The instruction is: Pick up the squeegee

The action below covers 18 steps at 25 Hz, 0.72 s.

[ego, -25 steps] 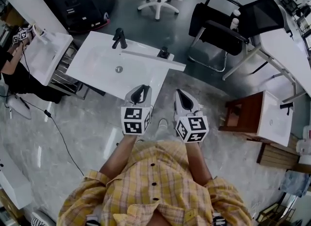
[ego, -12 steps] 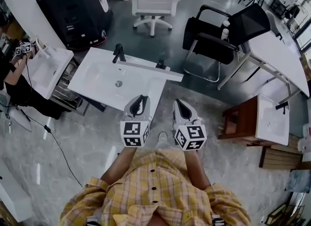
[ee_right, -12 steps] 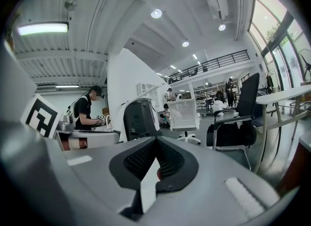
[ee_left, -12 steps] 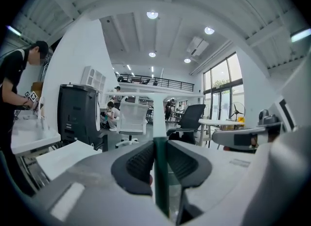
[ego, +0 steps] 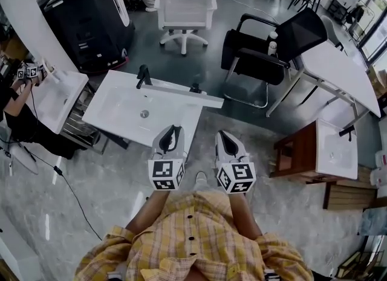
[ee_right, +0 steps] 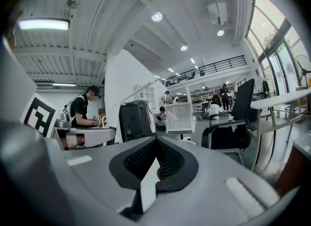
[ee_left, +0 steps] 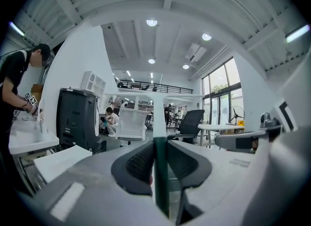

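Left claw point(ego: 173, 127): jaws together, holding nothing.
Right claw point(ego: 220, 133): jaws together, holding nothing.
Squeegee point(ego: 195, 87): hard to tell; maybe the black-handled bar on the sink point(ego: 115, 101), at its far edge, well apart from both claws.
Long way: side to side, along that edge.

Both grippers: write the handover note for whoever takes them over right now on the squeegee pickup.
Left gripper: jaws together, nothing in them.
Right gripper: jaws together, nothing in them.
Both are held side by side by the near corner of the white washbasin.
On its back ledge stand a black faucet and a small black item, which may be the squeegee; it is too small to tell.
Done: nothing picked up.
Left: confirm the squeegee, open a gripper, reach over, grip, lift.
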Available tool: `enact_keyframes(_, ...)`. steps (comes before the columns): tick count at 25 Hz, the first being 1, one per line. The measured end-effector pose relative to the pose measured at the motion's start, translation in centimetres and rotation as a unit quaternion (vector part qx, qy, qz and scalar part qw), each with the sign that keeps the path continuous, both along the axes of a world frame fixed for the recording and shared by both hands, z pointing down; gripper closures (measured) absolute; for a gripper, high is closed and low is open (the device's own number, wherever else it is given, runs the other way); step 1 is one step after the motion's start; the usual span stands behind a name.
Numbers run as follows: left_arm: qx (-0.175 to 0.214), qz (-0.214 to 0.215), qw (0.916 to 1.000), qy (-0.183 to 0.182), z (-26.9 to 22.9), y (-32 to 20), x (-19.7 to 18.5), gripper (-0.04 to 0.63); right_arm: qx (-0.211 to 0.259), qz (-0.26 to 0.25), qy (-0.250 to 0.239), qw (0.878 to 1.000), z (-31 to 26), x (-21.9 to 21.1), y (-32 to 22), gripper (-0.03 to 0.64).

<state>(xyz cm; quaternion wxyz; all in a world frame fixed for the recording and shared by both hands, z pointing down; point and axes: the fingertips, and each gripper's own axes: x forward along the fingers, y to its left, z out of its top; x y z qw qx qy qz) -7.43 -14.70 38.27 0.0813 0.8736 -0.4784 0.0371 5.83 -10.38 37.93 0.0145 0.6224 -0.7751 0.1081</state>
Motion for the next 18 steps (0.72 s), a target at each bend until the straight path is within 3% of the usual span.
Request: enact_keyframes(18,-0.001,0.008,0.9999,-0.010,0.35,0.00,0.97,0.502,0.003,-0.002,0.000,1.000,0.14,0.57,-0.13,0.617)
